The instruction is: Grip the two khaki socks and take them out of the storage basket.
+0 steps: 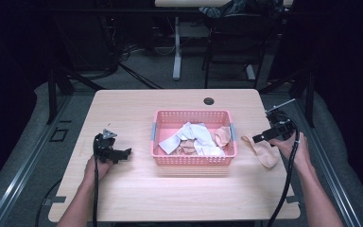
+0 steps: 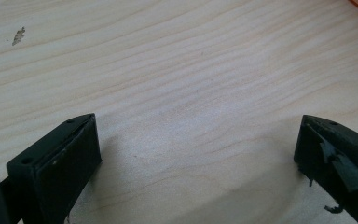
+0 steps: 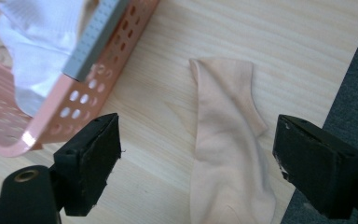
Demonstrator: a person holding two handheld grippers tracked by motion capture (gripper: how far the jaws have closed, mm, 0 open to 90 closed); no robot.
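Wooden table [image 1: 137, 189], pale grain, seen from above. At centre, pink perforated basket [image 1: 163, 161] with grey handle clips, holding white socks [image 1: 196, 137] and beige ones in a loose heap. To the right of the basket, just beside its right wall, beige sock [image 1: 266, 151] lying flat on the tabletop near the right edge, free of both grippers.

Right gripper [image 1: 261, 137] held above the beige sock [image 3: 228, 154], jaws spread wide, released, with nothing gripped. In the right gripper view, sock seen in the gap between the two black jaws yet lying on the wood below them, untouched by either pad; toe end pointing far, heel end near. Basket corner [image 3: 74, 112] at the left of that view, with a white sock [image 3: 37, 42] bulging over the rim.

Left gripper [image 1: 123, 153] resting low on the left part of the table, well apart from the basket. Jaws likewise spread wide in the left gripper view [image 2: 196, 154], released, bare wood between them, nothing held or touched. Torn black padding visible on the right-hand jaw there. Small dark mark [image 2: 18, 35] on the wood at far left.
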